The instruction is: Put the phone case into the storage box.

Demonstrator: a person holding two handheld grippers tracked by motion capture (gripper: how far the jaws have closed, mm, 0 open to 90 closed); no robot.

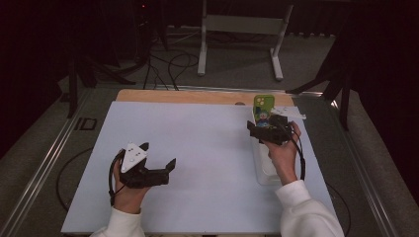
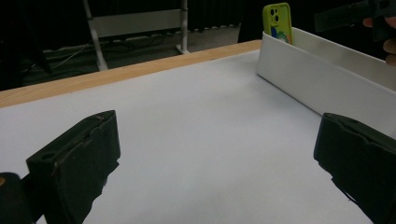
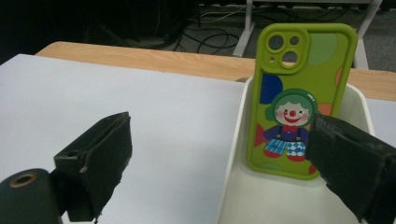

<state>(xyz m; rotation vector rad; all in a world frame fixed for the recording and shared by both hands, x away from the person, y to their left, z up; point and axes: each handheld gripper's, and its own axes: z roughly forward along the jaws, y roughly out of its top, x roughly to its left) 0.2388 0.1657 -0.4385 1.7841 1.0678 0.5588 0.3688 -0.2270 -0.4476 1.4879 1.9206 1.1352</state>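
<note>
Green phone case (image 3: 299, 100) propped upright at far end of white bin (image 1: 262, 168), table's right side.
R gripper (image 1: 267, 132) hovers over bin w/ jaws spread wide, holding nothing; one jaw overlaps case's lower corner in right gripper view, contact unclear. Case: glossy lime, rounded corners, clown print, camera cutouts. Bin: long, smooth plastic. L gripper (image 1: 159, 163) near-left on matte white sheet (image 1: 197, 148), released, empty.

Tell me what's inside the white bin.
The white bin holds a green clown phone case leaning upright against its far wall. The right gripper hides part of the bin floor.
</note>
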